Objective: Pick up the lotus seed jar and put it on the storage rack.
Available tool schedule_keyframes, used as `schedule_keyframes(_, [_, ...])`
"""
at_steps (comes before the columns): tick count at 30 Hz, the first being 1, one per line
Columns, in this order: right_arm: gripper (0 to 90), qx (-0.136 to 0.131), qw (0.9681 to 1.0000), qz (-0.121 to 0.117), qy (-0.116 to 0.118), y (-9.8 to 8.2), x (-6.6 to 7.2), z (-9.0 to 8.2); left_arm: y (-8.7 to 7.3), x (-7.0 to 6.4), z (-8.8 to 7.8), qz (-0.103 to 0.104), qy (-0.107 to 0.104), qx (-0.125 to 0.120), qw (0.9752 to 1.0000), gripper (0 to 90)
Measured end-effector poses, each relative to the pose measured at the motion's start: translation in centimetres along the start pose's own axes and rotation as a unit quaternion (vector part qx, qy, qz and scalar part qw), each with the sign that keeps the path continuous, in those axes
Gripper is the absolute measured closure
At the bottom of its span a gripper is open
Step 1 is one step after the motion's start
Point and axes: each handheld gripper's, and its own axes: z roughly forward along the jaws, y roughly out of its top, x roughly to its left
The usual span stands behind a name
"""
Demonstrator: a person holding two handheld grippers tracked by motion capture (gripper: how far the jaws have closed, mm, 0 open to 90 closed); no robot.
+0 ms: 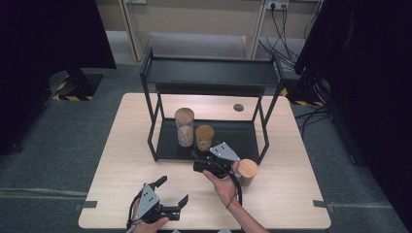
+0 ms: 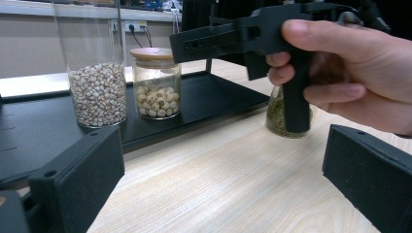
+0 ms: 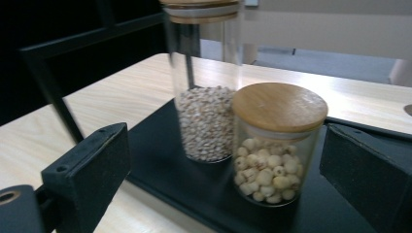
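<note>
A tall glass jar (image 1: 184, 127) of small grains and a short jar (image 1: 204, 137) of pale round seeds, both with wooden lids, stand side by side on the black rack's lower shelf (image 1: 233, 141). My right gripper (image 1: 197, 162) is open at the shelf's front edge, just in front of the short jar. In the right gripper view the short jar (image 3: 278, 145) stands ahead of the wide jaws, untouched, with the tall jar (image 3: 206, 116) to its left. A third jar (image 1: 248, 170) sits on the table beside my right hand. My left gripper (image 1: 171, 191) rests open and empty near the front edge.
The rack's upper shelf (image 1: 209, 73) overhangs the jars, and its thin black legs (image 1: 265, 138) frame the lower shelf. A round cable hole (image 1: 238, 107) lies at the table's back. In the left gripper view the third jar (image 2: 277, 121) holds greenish bits behind my right gripper (image 2: 252, 34).
</note>
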Motion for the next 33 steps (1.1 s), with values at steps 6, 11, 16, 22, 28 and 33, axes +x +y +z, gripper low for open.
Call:
schedule_keyframes(6, [4.8,-0.006,0.9997,-0.011,0.021,-0.5,-0.1,-1.4,0.0,0.0,0.0,0.001,0.002,-0.001,1.0,0.9])
schedule_keyframes(11, [4.8,-0.013,0.9994,-0.01,0.031,-0.7,-0.3,-2.7,0.0,0.0,0.0,0.001,0.003,-0.001,1.0,0.9])
schedule_keyframes(16, [4.8,-0.015,0.9989,-0.011,0.042,-1.1,-0.5,-4.0,0.0,0.0,0.0,0.001,0.004,0.0,1.0,0.9])
schedule_keyframes(22, [4.8,-0.017,0.9984,-0.013,0.053,-1.5,-0.5,-5.3,0.0,0.0,-0.1,0.002,0.006,-0.002,1.0,0.9])
schedule_keyframes(28, [4.8,-0.015,0.9979,-0.011,0.062,-2.1,-0.7,-6.5,0.0,0.0,-0.1,0.003,0.007,-0.001,1.0,0.9])
schedule_keyframes(33, [4.9,-0.012,0.9979,-0.007,0.063,-2.7,-0.9,-7.3,0.0,0.0,0.0,0.003,0.008,0.0,1.0,0.9])
